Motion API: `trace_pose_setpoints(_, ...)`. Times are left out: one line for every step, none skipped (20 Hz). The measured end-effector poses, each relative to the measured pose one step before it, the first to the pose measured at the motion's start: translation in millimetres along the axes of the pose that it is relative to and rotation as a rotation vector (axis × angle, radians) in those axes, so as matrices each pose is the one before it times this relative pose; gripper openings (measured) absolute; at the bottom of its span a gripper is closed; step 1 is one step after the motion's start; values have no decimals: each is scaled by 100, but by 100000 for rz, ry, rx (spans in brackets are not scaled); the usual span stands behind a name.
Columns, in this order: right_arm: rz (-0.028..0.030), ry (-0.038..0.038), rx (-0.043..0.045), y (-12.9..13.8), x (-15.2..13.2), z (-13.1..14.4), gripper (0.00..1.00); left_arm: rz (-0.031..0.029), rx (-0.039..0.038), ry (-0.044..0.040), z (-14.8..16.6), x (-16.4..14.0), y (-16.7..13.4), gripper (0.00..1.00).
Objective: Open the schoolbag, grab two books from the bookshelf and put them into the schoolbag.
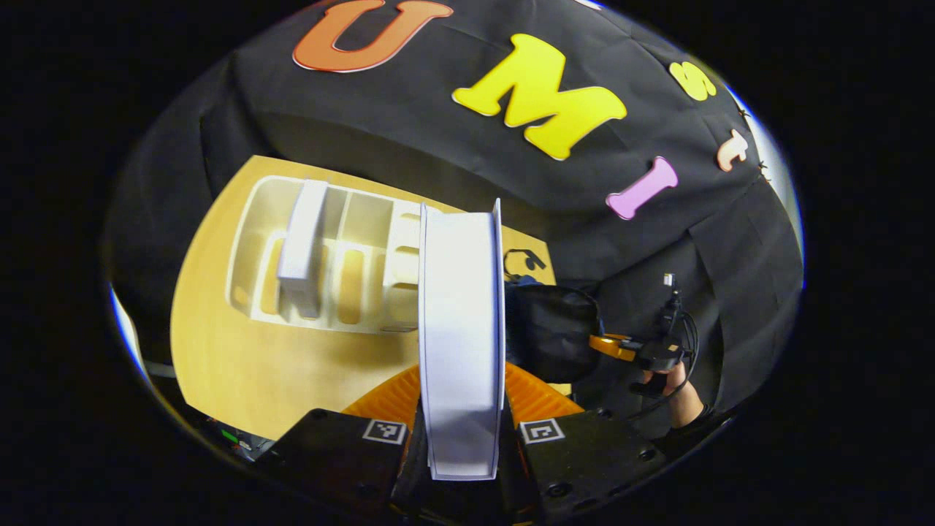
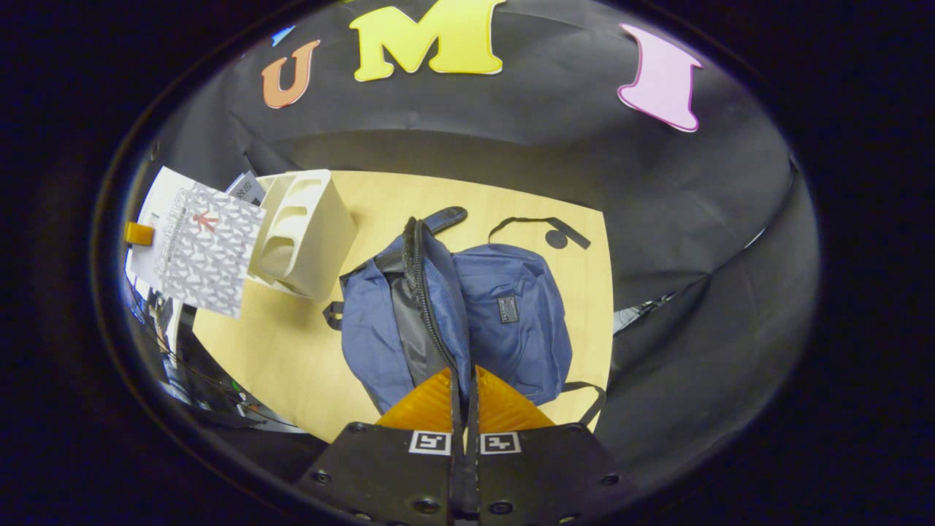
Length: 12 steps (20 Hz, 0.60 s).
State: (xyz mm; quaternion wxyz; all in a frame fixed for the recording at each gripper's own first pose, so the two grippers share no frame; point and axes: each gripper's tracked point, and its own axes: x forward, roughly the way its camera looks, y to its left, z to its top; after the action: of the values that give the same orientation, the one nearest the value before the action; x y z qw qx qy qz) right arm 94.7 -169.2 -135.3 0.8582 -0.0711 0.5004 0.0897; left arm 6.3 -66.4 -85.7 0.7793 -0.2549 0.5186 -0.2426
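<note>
On the wooden table (image 2: 292,365) the blue schoolbag (image 2: 511,321) lies near the white bookshelf (image 2: 307,234). The right gripper (image 2: 464,409) pinches the bag's zipper edge (image 2: 424,292). The left gripper (image 1: 462,431) clamps a white book (image 1: 462,329) upright before the shelf.

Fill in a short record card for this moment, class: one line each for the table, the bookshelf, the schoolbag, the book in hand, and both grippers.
table: light wood, holding shelf and bag
bookshelf: white slotted rack, one book standing in it
schoolbag: blue, lying on the table, zip edge lifted
held book: white, upright, page edge toward the left gripper view's camera
left gripper: shut on the held book
right gripper: shut on the zip edge, holding the bag open
</note>
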Motion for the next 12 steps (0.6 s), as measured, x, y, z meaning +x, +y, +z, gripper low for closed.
trace_pose_setpoints(-285, 145, -807, -65, 25, -121, 0, -3436, -37, -1570, -371, 1508, -1170, 42)
trace_pose_setpoints(21, 194, -189, 157, -43, -160, 0, -3093, -436, -1344, -553, 1379, -929, 42)
trace_pose_setpoints(203, 137, 230, 46, 30, -31, 0, -2241, -1409, -522, -833, 1317, -551, 42)
trace_pose_setpoints(-134, -257, 531, -110, -70, 14, 0, -1155, -2060, -195, -864, 1548, -366, 42)
trace_pose_setpoints(155, -451, 732, -69, -78, 122, 0, -915, -2606, -697, -685, 1266, -11, 38)
trace_pose_setpoints(71, -128, 598, -131, -118, -1, 0, -522, -2378, -3, -1008, 1646, 3, 42)
trace_pose_setpoints(162, -288, 328, -47, -158, 64, 0, -611, -2198, 1236, -1097, 1726, -90, 42)
trace_pose_setpoints(-188, -159, -44, -217, -121, 37, 0, -589, -1737, 1856, -1110, 1624, 31, 42)
trace_pose_setpoints(19, 66, -227, -130, -44, 50, 0, -510, -1578, 1598, -968, 1464, 307, 42)
trace_pose_setpoints(-157, -237, 124, -177, -50, -6, 0, -1200, -1652, 1304, -817, 1422, 155, 42)
trace_pose_setpoints(173, 50, -81, -94, -95, 19, 0, -1453, -1798, 655, -590, 1470, -226, 42)
trace_pose_setpoints(85, -311, 192, -61, -13, 43, 0, -1210, -1824, -224, -175, 1435, 20, 42)
